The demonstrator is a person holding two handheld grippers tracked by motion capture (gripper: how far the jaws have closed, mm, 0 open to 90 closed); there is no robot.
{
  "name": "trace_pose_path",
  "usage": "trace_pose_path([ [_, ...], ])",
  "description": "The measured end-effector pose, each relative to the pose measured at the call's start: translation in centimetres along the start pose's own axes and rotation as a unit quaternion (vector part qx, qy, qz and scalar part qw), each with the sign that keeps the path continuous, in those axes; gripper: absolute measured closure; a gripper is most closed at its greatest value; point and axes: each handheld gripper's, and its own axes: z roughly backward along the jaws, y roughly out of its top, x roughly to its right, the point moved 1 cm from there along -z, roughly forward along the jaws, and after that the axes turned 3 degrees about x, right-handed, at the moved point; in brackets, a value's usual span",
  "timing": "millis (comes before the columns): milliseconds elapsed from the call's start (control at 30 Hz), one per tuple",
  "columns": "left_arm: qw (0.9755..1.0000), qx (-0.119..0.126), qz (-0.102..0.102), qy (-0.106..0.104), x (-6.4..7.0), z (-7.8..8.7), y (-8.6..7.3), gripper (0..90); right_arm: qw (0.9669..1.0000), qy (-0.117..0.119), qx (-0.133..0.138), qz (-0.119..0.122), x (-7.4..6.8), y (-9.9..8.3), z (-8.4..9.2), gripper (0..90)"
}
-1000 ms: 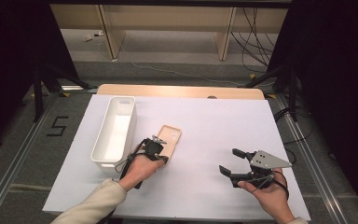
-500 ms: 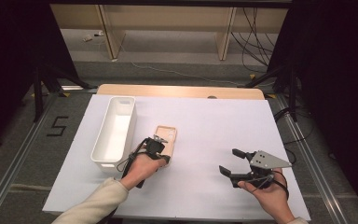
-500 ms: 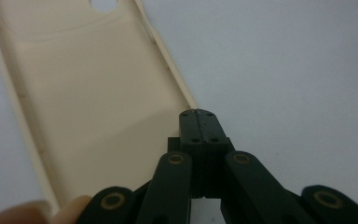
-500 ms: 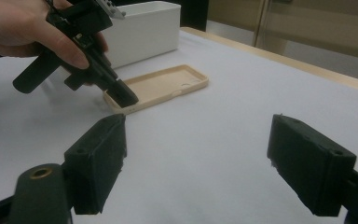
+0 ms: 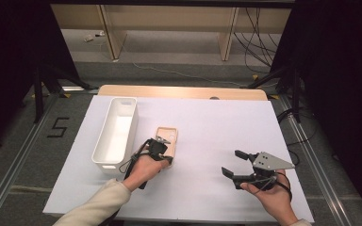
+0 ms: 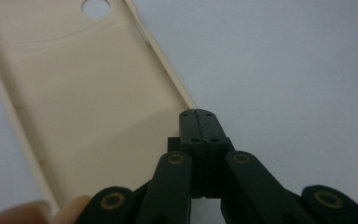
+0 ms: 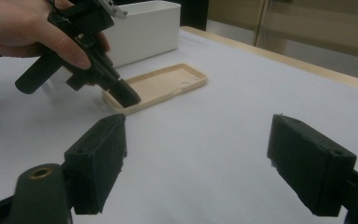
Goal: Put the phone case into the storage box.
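Left gripper (image 6: 199, 116), jaws pressed together, pinches the near corner rim of the beige phone case (image 6: 88, 112), a light, bendy, slick shell best held by that thin wall.

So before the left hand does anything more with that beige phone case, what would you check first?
1. Left gripper jaws closed on the near rim of the phone case: ok, they meet at the edge.
2. Rim truly pinched, not just touched: cannot tell.
3. Case lying flat, hollow side up: ok.
4. White bin upright beside the case, open top free: ok.
5. Right gripper open, holding nothing, well apart from the case: ok.
6. White table cover free of obstacles between case and bin: ok.
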Motion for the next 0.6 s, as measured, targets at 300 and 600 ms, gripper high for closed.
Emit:
trace_pose_path([
  [300, 1.0000, 0.001, 0.000, -0.002, -0.01, -0.04, 0.01, 90.0, 0.9999, 0.003, -0.010, -0.003, -0.04, 0.02, 0.10, 20.9],
  [600, 1.0000, 0.005, 0.002, 0.000, 0.12, -0.19, 0.12, 89.9, 1.0000, 0.003, -0.009, 0.000, 0.02, -0.03, 0.08, 20.9],
])
